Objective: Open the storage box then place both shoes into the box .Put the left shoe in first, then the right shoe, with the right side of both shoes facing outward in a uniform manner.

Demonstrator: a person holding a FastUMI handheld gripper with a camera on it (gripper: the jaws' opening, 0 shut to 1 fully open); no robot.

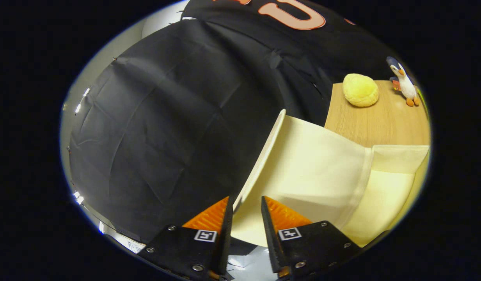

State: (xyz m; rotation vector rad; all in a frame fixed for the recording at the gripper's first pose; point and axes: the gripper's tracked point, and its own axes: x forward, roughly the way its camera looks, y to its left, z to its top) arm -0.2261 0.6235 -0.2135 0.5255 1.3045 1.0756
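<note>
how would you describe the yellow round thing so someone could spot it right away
Start at the wooden tabletop beyond the cream storage box lid, whose edge sits between the claw fingers. On it lies a yellow bun-shaped plush, beside a small penguin toy. It is the round, plain yellow one.

Raised lid [302,156] between gripper [246,218] fingers, edge in the gap, contact unclear, blocking the way ahead. Black cloth wall [166,128] close beyond. Past the lid, open tabletop [380,121], with plush bun [360,90] and penguin [405,82] at far edge.
</note>
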